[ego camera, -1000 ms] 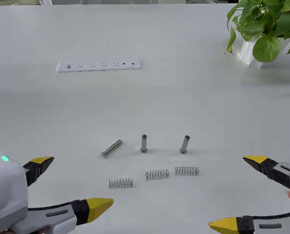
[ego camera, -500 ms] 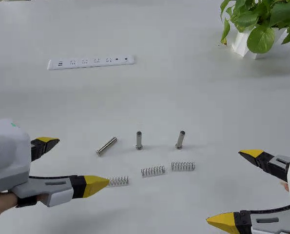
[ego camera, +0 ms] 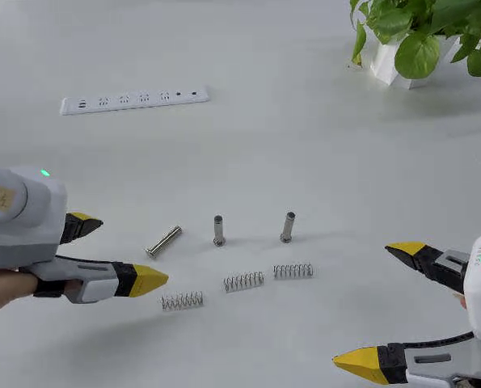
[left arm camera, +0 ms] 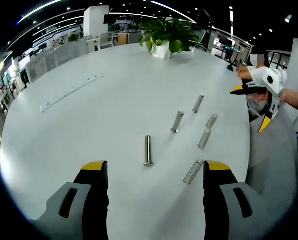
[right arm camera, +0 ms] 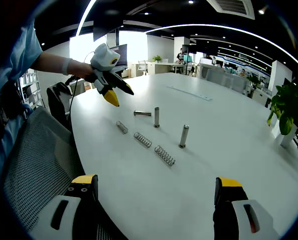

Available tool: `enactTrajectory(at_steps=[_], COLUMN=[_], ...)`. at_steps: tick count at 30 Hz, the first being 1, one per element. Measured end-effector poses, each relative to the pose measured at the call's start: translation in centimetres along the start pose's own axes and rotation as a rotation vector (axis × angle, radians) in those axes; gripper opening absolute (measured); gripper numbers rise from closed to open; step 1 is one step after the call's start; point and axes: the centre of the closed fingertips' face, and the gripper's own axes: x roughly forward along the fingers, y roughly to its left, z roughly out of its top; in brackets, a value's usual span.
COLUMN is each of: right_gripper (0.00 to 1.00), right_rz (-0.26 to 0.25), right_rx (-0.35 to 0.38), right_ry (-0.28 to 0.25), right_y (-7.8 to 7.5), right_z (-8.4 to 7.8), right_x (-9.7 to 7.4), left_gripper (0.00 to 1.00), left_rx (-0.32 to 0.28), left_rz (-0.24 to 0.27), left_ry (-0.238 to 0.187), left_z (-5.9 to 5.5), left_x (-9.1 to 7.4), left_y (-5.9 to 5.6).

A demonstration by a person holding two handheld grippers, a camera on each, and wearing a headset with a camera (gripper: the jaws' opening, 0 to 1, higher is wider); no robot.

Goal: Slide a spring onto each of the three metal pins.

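Three metal pins are on the white table: one lies flat (ego camera: 164, 240) at the left, the middle pin (ego camera: 218, 229) and the right pin (ego camera: 288, 226) stand upright. Just in front of them lie three springs, left (ego camera: 182, 301), middle (ego camera: 243, 280) and right (ego camera: 293, 270). My left gripper (ego camera: 119, 252) hovers open just left of the lying pin and the left spring; in its own view that lying pin (left arm camera: 147, 150) and that left spring (left arm camera: 192, 171) are ahead of the jaws. My right gripper (ego camera: 381, 307) is open at the lower right, holding nothing.
A white power strip (ego camera: 134, 100) lies farther back on the table at the left. A potted green plant (ego camera: 418, 36) stands at the far right corner. Office chairs (right arm camera: 43, 165) stand at the table's near edge in the right gripper view.
My left gripper has risen and moved forward, closer to the lying pin and left spring. The right gripper barely moved. The head camera has shifted, so the whole scene sits higher and further left.
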Motion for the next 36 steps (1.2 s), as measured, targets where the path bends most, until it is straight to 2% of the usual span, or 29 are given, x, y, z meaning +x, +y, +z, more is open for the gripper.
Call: enactTrajectory(at_steps=[3,7,13,17,23,28,30,36], right_gripper=[0.96,0.96,0.96,0.96,0.95,0.95,0.95,0.95], right_rz=[0.001,0.002,0.003,0.004,0.013,0.018,0.021,0.019], right_rx=[0.002,0.004,0.011,0.011,0.011,0.013,0.013,0.011], right_ry=[0.002,0.005,0.008,0.011,0.016,0.018,0.021,0.024], right_y=[0.1,0.3,0.5,0.7,0.8,0.8,0.7,0.7], right_z=[-0.1,-0.3,-0.5,-0.6,-0.7,-0.7,-0.8,-0.9], right_x=[0.0,0.0,0.0,0.1,0.1,0.2,0.3,0.2], left_gripper=[0.70,0.64,0.53,0.44,0.35,0.31,0.28,0.27], left_rx=[0.023,0.039,0.058,0.063,0.069,0.087,0.114,0.154], left_rz=[-0.005,-0.011,-0.005,0.001,-0.004,-0.005,0.000,0.009], left_ry=[0.039,0.066,0.090,0.113,0.141,0.171,0.186,0.215], left_z=[0.0,0.4,1.3,1.3,1.3,1.1,1.1,1.3], left_x=[0.8,1.6,2.9,3.9,5.2,6.3,6.5,7.3], left_y=[0.4,0.7,1.1,1.5,1.4,1.2,1.3,1.2])
